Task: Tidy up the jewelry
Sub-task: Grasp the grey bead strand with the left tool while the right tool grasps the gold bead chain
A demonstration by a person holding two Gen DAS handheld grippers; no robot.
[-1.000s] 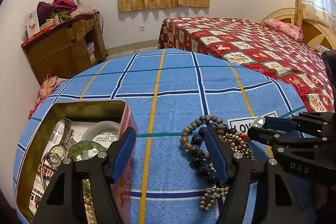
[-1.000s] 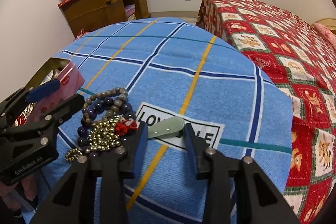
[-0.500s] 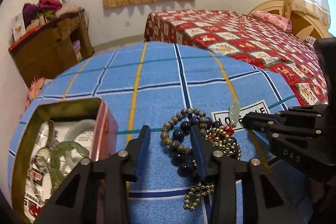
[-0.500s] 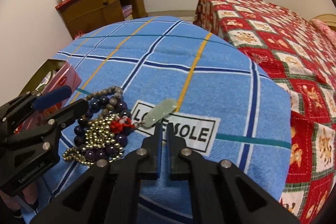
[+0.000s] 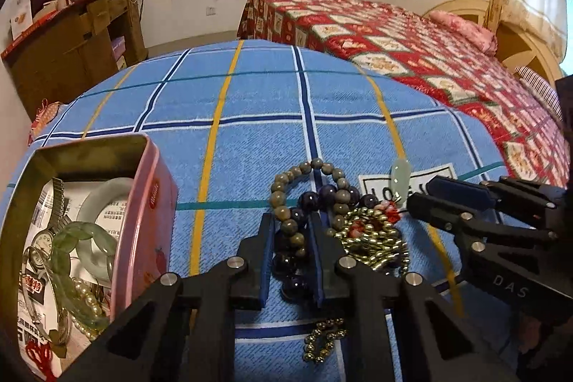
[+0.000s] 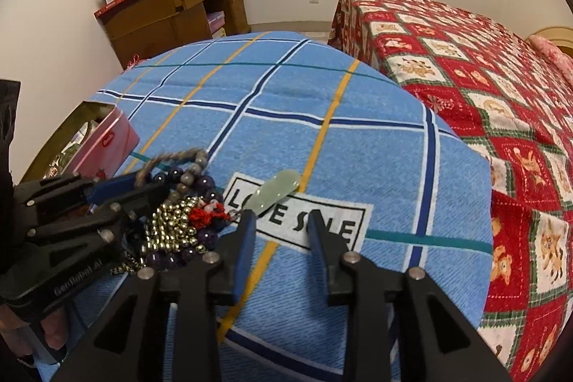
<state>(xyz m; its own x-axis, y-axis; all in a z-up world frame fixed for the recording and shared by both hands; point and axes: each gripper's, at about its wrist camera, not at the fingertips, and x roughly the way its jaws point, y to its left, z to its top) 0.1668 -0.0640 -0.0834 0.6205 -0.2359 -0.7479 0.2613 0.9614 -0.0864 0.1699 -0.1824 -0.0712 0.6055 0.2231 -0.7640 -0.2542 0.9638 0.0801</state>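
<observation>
1. We're low over the blue plaid cloth (image 5: pixel 250 131) that covers the worktop, and the jewelry pile sits at centre frame in the left wrist view.
2. Our left tongs (image 5: pixel 290 235) are nearly closed around the bead bracelets: the grey-green bead bracelet (image 5: pixel 286 181) and the dark purple bead bracelet (image 5: pixel 315 199) both run between the two blue pads. Whether the pads actually press the beads, we cannot tell from here.
3. Just right of those beads lies the gold ball chain (image 5: pixel 372 238), heaped up, with a tail of it trailing toward the bottom of the frame.
4. A red knotted cord (image 6: pixel 206 213) shows in the right wrist view at centre left, on top of the pile, and the pale green jade pendant (image 6: pixel 277 190) lies just right of it, across the black-and-white label (image 6: pixel 322 224) printed on the cloth.
5. Our right tongs (image 6: pixel 281 238) stand partly open with nothing between them, low in the frame, just below the pendant and over the label.
6. In the left wrist view the same tongs come in from the right edge, tips close to the pendant (image 5: pixel 399 174).
7. At lower left of the left wrist view we have the pink tin box (image 5: pixel 150 203), open, holding a wristwatch (image 5: pixel 44 238), a white jade bangle (image 5: pixel 96 196), a green bangle (image 5: pixel 71 238) and a pearl strand (image 5: pixel 86 303).
8. Far behind, a red patterned bed (image 6: pixel 465 59) fills the right side and a wooden desk (image 6: pixel 161 17) stands upper left.
</observation>
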